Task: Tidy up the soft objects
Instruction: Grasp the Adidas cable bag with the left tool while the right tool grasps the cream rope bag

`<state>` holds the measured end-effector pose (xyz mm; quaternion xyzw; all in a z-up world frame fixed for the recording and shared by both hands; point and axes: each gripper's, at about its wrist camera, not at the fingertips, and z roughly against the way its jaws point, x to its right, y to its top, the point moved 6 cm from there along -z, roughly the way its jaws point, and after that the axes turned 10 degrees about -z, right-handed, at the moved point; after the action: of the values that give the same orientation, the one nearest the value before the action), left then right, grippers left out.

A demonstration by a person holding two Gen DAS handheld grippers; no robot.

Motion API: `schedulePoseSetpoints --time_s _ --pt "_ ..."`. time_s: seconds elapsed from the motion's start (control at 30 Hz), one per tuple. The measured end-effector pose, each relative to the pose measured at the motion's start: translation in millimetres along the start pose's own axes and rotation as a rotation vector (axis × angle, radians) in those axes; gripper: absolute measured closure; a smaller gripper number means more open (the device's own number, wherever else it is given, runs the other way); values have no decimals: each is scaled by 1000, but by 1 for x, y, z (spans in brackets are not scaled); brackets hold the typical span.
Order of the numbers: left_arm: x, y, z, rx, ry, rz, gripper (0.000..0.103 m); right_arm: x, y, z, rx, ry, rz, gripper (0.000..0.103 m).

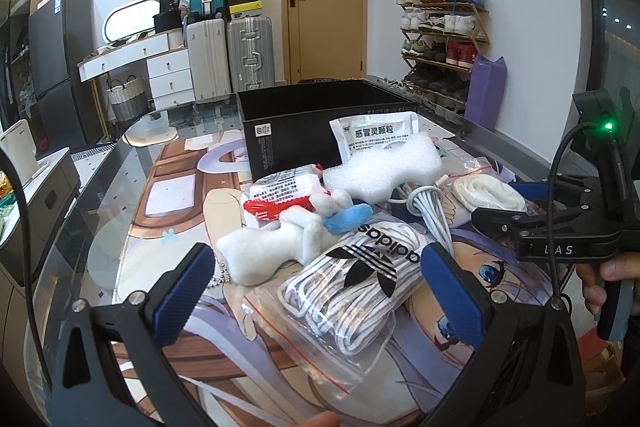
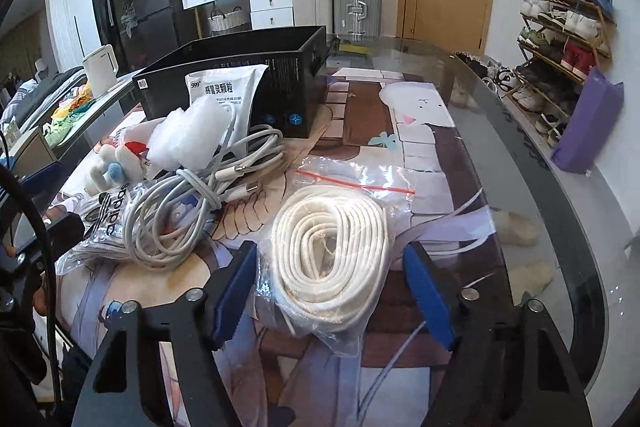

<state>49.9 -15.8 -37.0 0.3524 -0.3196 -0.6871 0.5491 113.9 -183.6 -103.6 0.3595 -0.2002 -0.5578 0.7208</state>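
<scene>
My left gripper (image 1: 320, 291) is open, its blue pads on either side of a clear adidas bag of striped laces (image 1: 352, 291), not pressing it. A white plush toy (image 1: 272, 247) lies just left of that bag. My right gripper (image 2: 330, 291) is open around a zip bag of coiled white rope (image 2: 336, 239); the pads sit at the bag's edges and the bag looks unsqueezed. In the left wrist view the right gripper (image 1: 516, 205) shows beside the rope bag (image 1: 488, 193). A black open box (image 1: 320, 115) (image 2: 240, 75) stands behind the pile.
White foam (image 1: 384, 167), a sachet (image 1: 376, 135), a red-and-white packet (image 1: 280, 187) and a grey cable bundle (image 2: 188, 199) lie between the bags and the box. The glass table's curved edge (image 2: 540, 187) runs on the right; a shoe rack (image 2: 560, 39) stands beyond it.
</scene>
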Motion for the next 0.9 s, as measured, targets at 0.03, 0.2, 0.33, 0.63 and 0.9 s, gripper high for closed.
schedulePoseSetpoints --time_s 0.03,0.2,0.33,0.63,0.9 --pt "0 0 0 -2 -3 -3 0 0 0 0 4 3 3 32" --pt "5 -2 -2 -27 -53 -46 0 -1 -2 4 8 23 14 46" --pt "13 -2 -2 -56 -102 -110 0 -1 -2 7 16 35 17 55" --pt "7 -2 -8 -114 -188 -74 0 -5 -4 13 28 56 32 61" --pt "17 -3 -12 -126 -255 -96 3 -6 -4 12 25 68 34 61"
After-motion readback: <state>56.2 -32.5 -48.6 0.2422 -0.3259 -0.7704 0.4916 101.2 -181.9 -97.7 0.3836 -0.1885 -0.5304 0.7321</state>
